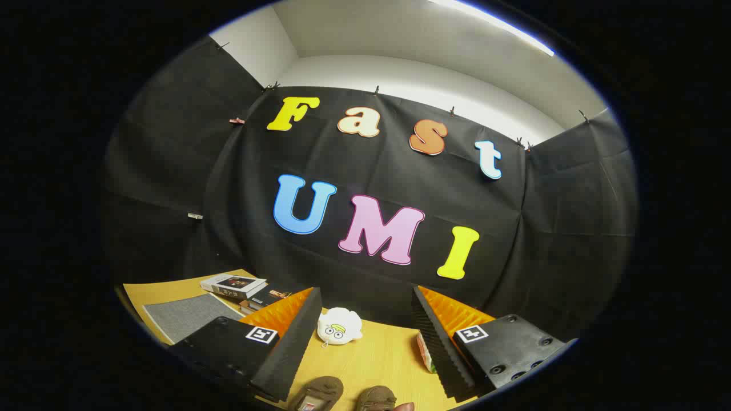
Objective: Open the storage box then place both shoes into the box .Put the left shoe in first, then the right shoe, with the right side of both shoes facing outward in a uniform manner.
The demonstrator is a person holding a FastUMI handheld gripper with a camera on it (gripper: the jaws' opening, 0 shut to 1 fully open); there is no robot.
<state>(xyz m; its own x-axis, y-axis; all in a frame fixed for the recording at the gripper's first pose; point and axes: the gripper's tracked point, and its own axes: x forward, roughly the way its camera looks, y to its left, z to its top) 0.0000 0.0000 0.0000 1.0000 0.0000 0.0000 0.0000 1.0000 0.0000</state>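
My gripper point(365, 337) is open, its two fingers spread wide above a wooden table point(377, 357), with nothing between them. Low between the fingers, close under the gripper, lie two brown shoes: one shoe point(318, 394) nearer the left finger point(288, 342) and the other shoe point(376, 398) beside it to the right. Only their upper parts are visible. A bit of a person's hand point(404, 406) shows next to the right-hand shoe.
A white plush toy point(339, 327) with a cartoon face lies on the table beyond the shoes, between the fingers. A stack of books point(234, 286) and a grey mat point(183, 317) sit left of the left finger. A small striped object point(425, 353) lies by the right finger point(442, 342).
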